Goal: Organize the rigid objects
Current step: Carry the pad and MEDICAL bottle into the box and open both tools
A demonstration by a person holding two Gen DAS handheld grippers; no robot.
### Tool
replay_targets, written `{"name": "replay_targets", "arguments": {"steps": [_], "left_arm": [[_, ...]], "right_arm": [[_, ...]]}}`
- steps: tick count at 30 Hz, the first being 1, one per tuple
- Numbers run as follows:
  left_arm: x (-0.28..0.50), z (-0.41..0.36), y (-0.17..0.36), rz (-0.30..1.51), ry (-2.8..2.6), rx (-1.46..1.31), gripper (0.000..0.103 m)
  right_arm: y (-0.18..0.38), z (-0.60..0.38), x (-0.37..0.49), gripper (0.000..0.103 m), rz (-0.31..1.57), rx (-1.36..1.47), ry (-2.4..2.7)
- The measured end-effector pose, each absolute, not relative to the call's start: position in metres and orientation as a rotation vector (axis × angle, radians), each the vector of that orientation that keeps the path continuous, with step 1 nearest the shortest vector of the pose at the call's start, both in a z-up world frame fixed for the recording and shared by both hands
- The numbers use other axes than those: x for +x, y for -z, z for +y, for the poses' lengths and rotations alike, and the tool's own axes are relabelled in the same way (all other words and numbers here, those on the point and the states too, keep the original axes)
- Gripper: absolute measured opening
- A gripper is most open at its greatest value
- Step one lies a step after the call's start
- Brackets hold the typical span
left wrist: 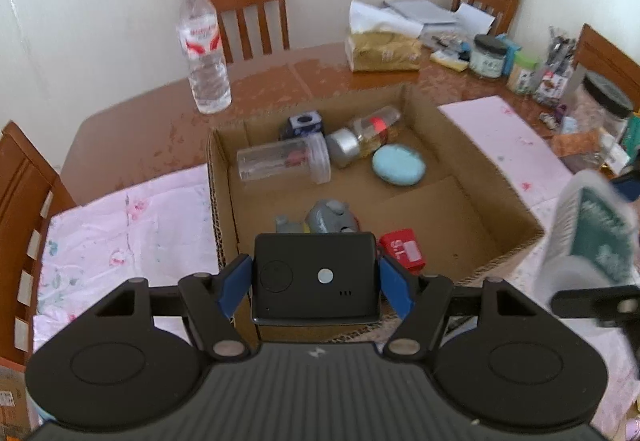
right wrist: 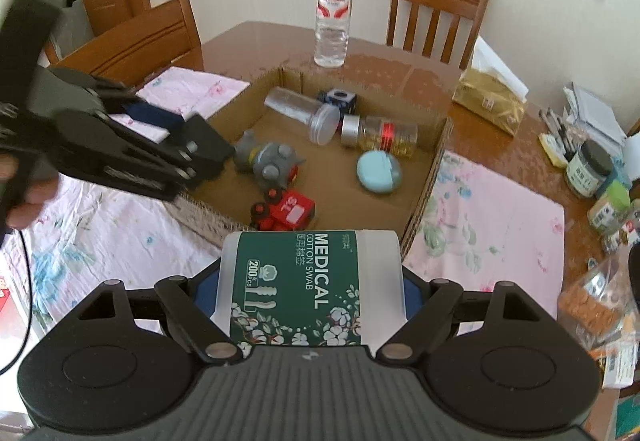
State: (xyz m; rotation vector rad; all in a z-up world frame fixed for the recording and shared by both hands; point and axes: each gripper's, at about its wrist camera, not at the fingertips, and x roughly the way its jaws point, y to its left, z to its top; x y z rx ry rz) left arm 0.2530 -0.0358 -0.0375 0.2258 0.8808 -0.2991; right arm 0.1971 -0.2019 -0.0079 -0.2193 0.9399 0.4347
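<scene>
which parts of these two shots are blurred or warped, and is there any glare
Left wrist view: the green-labelled white cotton swab box in the right claw is smeared by motion at the right edge; the brown cardboard box is sharp. Right wrist view: the left claw is blurred, the swab box label crisp. Both views: fisheye bends the walls, dark corners; soft sheen on the glossy wooden table.

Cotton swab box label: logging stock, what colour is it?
Dark green with white flowers, on the cotton swab box; right wrist view.

Three chairs (left wrist: 248, 13) (wooden), one water bottle (left wrist: 204, 49).
</scene>
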Motion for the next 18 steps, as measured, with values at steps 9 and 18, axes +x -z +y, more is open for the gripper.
{"name": "replay_targets", "arguments": {"steps": [9,18], "left_arm": [[0.249,-0.019,0.042,0.848,0.205,0.123,0.096],[0.206,0.002,0.032,0.783,0.051,0.075,0.099]], "right_arm": [[0.004,-0.199,0.216,0.086,0.918,-0.230,-0.426],[0.007,-0.195,0.249,0.086,0.914,-0.244,-0.413]]}}
